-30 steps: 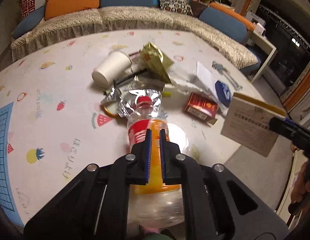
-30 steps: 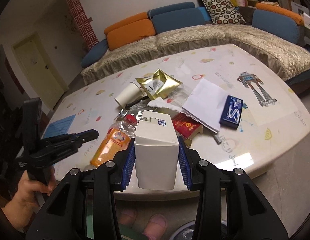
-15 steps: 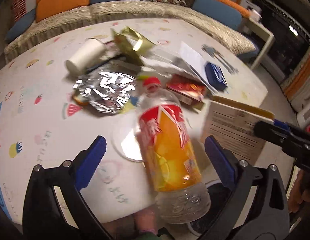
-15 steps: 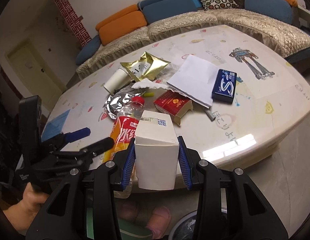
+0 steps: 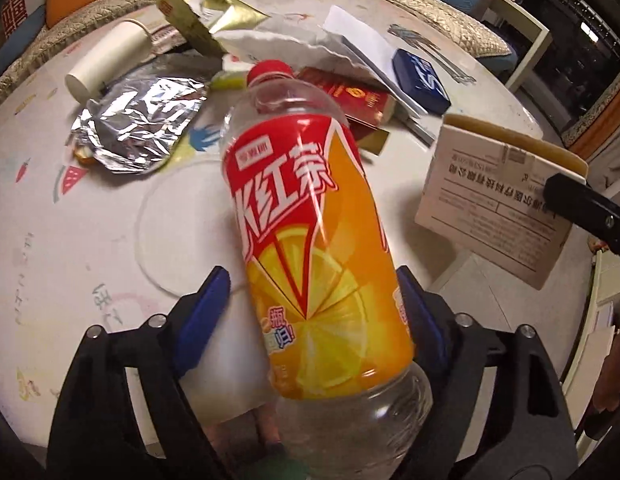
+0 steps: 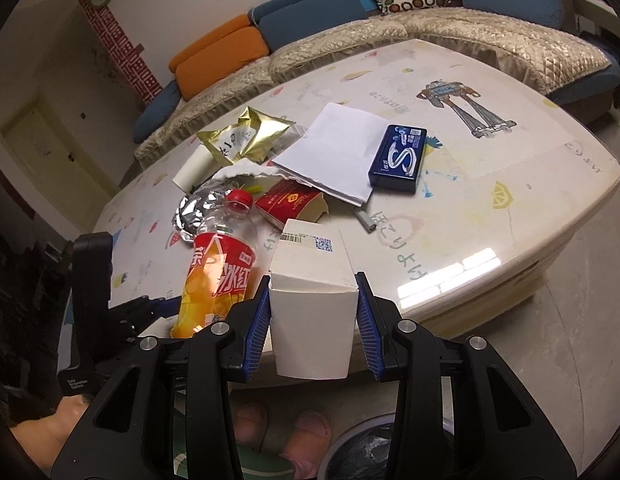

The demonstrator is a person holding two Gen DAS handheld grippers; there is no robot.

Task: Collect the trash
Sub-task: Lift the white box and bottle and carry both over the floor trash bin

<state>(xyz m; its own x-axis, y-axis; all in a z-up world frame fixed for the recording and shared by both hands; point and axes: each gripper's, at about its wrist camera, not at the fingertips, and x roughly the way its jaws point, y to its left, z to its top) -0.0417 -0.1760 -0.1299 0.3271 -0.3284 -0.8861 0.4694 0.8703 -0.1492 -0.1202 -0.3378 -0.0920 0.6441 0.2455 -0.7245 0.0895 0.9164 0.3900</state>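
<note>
A clear plastic bottle [image 5: 310, 240] with a red cap and a red-orange label lies at the table's near edge, its base towards me. My left gripper [image 5: 312, 312] straddles its lower body and the jaws are closing. The right pad sits against the bottle, while a small gap shows at the left pad [image 5: 205, 304]. In the right wrist view the bottle [image 6: 217, 276] is at the left, beside the left gripper [image 6: 149, 308]. My right gripper [image 6: 314, 312] is shut on a white carton box [image 6: 310, 320], held off the table's front edge. The box [image 5: 490, 208] also shows in the left wrist view.
On the table [image 6: 510, 184] lie crumpled foil [image 5: 137, 132], a paper cup [image 5: 105, 60], a gold packet [image 6: 245, 136], a red box [image 6: 289, 200], a blue box [image 6: 398, 156] and white paper [image 6: 334, 148]. A bin [image 6: 366, 452] and slippered feet [image 6: 285, 428] are below. A sofa [image 6: 430, 28] runs behind.
The left gripper went from shut above the bottle to wide open, dropped around it, and has narrowed. The right gripper with the box has sunk a little.
</note>
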